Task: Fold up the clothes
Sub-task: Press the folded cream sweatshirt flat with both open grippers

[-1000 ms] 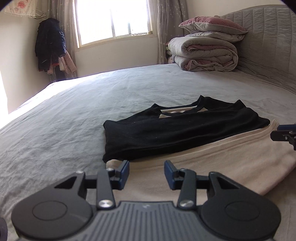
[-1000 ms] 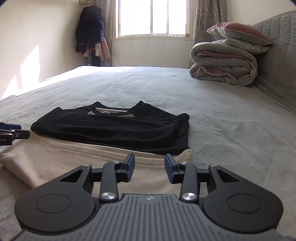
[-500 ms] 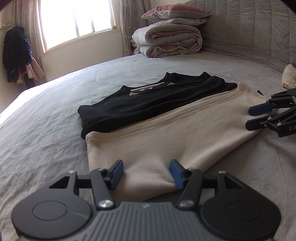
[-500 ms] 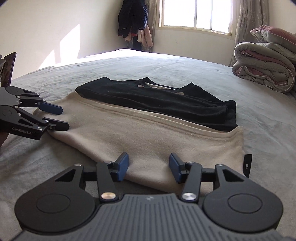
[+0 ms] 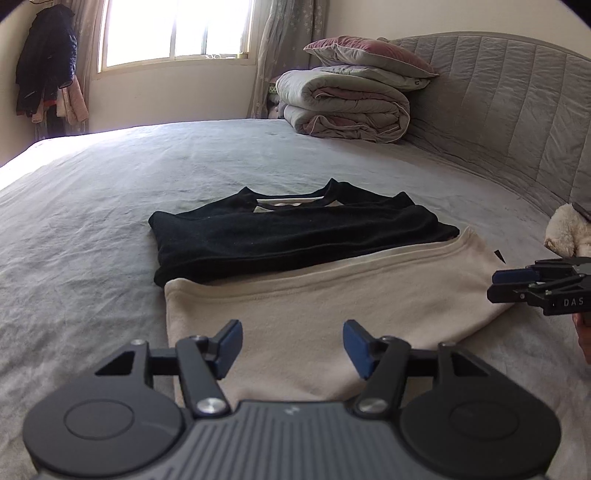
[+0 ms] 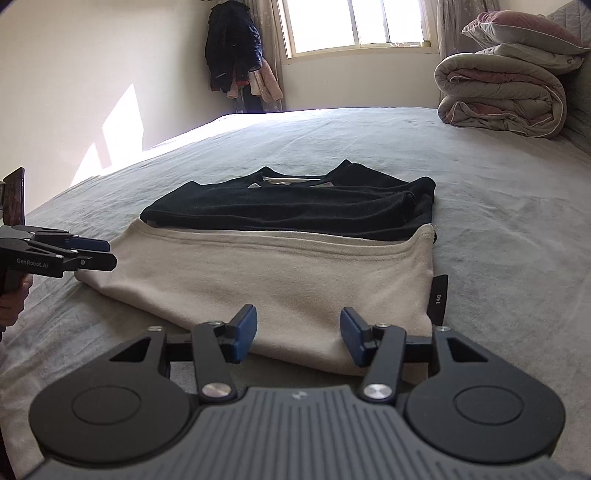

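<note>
On the bed [image 5: 110, 206], black-and-beige garment [image 5: 325, 295] lies folded flat

Daylight pours through the blown-out window [image 5: 173, 31], throwing a bright patch on the left wall [image 6: 122, 118]. Both views are sharp, bowed by the fisheye, with dark corners.

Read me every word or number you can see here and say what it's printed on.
"GenRobot.AI": side of the left gripper, seen from the right wrist.
"DAS", cut off by the picture's edge: side of the right gripper, seen from the left wrist.
"140": black tag at the beige garment's edge.
Nothing else is readable.
</note>
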A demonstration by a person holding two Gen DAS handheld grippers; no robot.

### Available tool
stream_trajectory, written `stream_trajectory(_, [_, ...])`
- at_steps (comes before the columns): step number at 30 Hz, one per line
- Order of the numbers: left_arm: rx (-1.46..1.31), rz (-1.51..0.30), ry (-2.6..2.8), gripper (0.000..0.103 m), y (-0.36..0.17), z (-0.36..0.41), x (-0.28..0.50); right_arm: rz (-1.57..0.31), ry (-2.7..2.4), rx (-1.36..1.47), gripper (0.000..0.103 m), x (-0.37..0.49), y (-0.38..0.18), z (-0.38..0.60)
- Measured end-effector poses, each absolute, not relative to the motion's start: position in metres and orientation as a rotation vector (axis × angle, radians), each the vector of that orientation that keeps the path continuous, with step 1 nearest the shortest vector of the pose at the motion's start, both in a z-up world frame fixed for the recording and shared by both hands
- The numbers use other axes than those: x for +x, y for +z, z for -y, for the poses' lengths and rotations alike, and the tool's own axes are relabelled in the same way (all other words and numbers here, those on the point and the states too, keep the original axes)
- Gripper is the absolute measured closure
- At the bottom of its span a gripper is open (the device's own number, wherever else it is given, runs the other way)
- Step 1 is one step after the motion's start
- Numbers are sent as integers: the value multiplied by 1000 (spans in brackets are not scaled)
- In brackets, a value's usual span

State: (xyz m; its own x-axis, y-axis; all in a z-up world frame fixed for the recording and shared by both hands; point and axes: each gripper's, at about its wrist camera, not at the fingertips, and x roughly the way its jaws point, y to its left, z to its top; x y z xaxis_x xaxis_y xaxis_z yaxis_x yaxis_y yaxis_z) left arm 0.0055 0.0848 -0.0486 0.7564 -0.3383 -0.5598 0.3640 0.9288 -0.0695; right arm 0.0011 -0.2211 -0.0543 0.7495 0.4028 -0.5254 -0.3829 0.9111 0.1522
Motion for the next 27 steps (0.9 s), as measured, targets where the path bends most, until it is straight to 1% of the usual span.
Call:
stream_trajectory(2, [88,-598,-376,36,-49,-74,12,-577,409,34,48,5,-52,216])
stream_trajectory(6, [142,-626,-325,35,-56,-65,31,-579,349,31,47,19,-51,215])
stream_trajectory(12, [110,-649,-204,35,-66,-87,45,-607,233,6,47,42,-61,231])
stream_trajectory(14, [108,-654,-206,35,-70,-97,44,-604,238,28,48,45,-64,242])
stream_trajectory(19, [124,-643,-207,34,-68,-104,35,-601,260,71,48,43,-61,253])
stream_trajectory(21, [110,-652,-206,33,-65,-109,34,-607,265,90,46,42,-57,254])
stream_trajectory(24, [53,-669,-216,33,-60,-118,32,-618,281,133,38,42,-52,256])
stream_trajectory(27, [-26,-701,-244,28,-56,-125,31,-633,290,192,34,41,-47,262])
